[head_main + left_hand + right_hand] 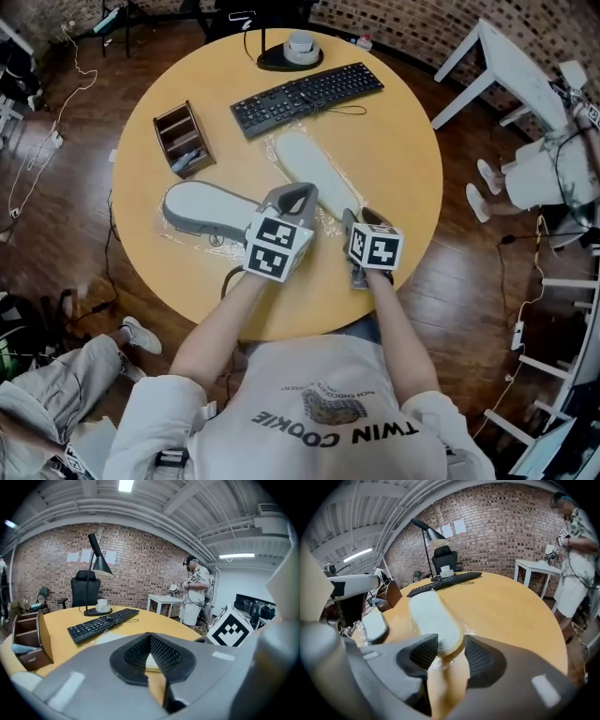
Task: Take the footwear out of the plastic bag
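Round wooden table (pixel 403 141) carried everything. Two pale slippers lay flat on crinkled clear plastic (pixel 330 223): left slipper (pixel 202 208) near the edge, right slipper (pixel 314 173) at centre below the keyboard (pixel 305 97). Right gripper (pixel 450 648) stood wide, slipper's near end between the pads, unpressed. Left gripper (pixel 292 199) was closed tip to tip, nothing seen gripped.

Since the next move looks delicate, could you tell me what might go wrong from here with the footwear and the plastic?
The right gripper stands open around the near end of a slipper, with the crinkled plastic bag showing at its edge. Closing could pinch the film too and drag the bag along. A forward push might slide that slipper into the keyboard.
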A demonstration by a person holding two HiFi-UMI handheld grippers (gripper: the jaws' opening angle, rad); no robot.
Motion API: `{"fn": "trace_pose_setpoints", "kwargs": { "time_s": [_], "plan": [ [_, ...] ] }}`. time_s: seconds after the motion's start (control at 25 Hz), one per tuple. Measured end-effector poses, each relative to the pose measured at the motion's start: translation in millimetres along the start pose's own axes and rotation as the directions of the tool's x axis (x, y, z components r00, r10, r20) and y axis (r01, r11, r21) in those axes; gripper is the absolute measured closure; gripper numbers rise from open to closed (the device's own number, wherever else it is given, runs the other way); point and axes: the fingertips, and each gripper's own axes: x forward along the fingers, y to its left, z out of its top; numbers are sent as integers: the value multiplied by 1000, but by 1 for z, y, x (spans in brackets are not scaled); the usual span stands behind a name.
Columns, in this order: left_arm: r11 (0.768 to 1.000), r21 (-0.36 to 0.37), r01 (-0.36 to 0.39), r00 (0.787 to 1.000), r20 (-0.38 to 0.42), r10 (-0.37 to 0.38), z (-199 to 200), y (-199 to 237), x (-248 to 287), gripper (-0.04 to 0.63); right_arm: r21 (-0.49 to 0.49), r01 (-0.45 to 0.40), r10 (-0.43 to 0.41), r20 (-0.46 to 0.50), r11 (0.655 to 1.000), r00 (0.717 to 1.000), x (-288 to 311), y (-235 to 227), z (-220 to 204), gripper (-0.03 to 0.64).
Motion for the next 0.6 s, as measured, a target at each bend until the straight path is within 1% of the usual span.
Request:
{"fn": "trace_pose_setpoints", "kwargs": {
  "time_s": [0.08, 0.16, 0.28, 0.44, 0.6],
  "plan": [
    [998, -34, -44, 999, 12, 44, -3, -9, -3, 597, -33, -38, 38, 0, 999, 999, -1, 2, 0, 448],
    [995, -61, -83, 996, 21, 84, -6, -20, -3, 597, -70, -95, 96, 11, 993, 995, -4, 4, 0, 448],
    [985, -82, -149, 989, 7, 150, -13, -41, 1, 597, -143, -189, 197, 43, 972, 979, -20, 4, 4, 448],
    [964, -102, -246, 969, 1, 247, -18, -74, 6, 595, -244, -307, 335, 78, 920, 939, -49, 1, 11, 448],
    [939, -101, -329, 944, 2, 331, -21, -113, 11, 596, -295, -405, 447, 89, 865, 890, -81, -13, 11, 448]
  ]
}}
